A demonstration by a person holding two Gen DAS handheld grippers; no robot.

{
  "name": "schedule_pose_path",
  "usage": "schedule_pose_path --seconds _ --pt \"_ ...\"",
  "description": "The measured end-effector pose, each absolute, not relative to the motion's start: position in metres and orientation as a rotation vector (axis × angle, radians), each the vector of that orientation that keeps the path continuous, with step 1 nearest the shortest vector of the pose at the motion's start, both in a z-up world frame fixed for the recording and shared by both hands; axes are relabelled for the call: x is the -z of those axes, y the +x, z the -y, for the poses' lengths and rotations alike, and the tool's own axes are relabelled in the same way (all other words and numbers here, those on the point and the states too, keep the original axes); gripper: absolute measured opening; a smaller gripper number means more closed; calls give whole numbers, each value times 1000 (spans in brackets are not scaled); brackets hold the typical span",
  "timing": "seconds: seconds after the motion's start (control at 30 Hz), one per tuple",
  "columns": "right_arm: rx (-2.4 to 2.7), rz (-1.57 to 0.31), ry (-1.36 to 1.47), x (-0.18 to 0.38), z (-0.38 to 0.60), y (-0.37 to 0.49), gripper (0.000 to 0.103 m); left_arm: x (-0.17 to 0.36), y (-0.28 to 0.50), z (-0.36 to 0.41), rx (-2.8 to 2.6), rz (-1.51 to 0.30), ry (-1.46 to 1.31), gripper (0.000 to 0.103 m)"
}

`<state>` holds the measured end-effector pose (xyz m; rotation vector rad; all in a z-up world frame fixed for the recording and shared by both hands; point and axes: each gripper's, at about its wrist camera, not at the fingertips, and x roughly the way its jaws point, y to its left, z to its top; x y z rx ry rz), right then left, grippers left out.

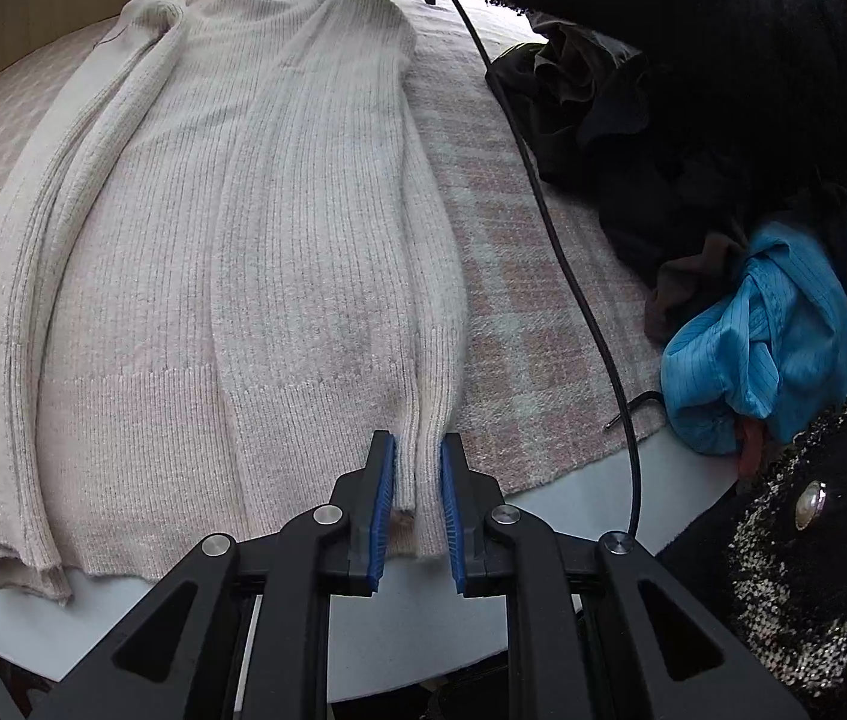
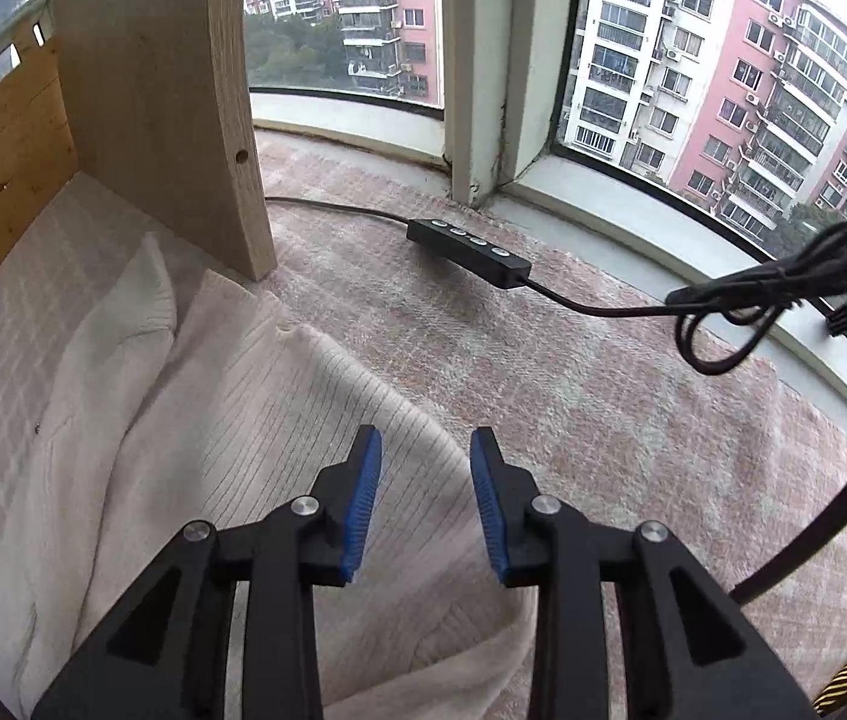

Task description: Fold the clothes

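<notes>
left wrist: low at sweater (image 1: pixel 231 252) hem, facing up it | right wrist: close over its shoulder, facing window (image 2: pixel 693 78) | shared: sweater

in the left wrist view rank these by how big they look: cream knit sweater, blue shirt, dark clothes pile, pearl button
1. Cream ribbed knit sweater, covering most of the view.
2. Dark crumpled clothes pile.
3. Crumpled blue shirt, though it lies nearer the camera, so the gap to the pile is unsure.
4. Round pearl button, smallest by far.
</notes>
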<state>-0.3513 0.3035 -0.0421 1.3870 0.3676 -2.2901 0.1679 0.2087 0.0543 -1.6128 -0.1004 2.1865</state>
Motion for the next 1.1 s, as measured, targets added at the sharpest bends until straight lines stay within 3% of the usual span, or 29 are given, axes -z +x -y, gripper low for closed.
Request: schedule_pose_path --seconds 0.07,0.1,0.33,0.47,0.53,0.6,0.73,1.0,1.1 --pt "2285 -389 1372 47 -298 -353 27 -55 168 -208 -2187 99 -1618 15" --pt "2281 -368 1370 46 -299 -351 8 -55 169 -208 -2188 97 -1618 15" --pt "2476 -299 1433 36 -330 -350 8 -55 171 -203 -2186 138 -1614 16" --pt "2404 -319 1397 29 -321 -342 20 -56 173 -201 -2189 139 -1610 16" --pt "2422 -270 1316 7 -329 -329 37 -54 171 -202 -2192 133 -1608 16" --pt "2419 -175 1316 -11 -346 -313 45 -53 169 -204 -2195 127 -1606 16" --pt "2370 -35 1462 -13 -386 -278 45 -55 173 -201 -2201 152 -1598 16" --pt "2159 26 1693 49 -409 -217 45 -76 192 -191 -2263 218 -1525 13" --pt "2162 92 1669 53 -413 -208 48 -72 190 -200 -2272 155 -1521 25"
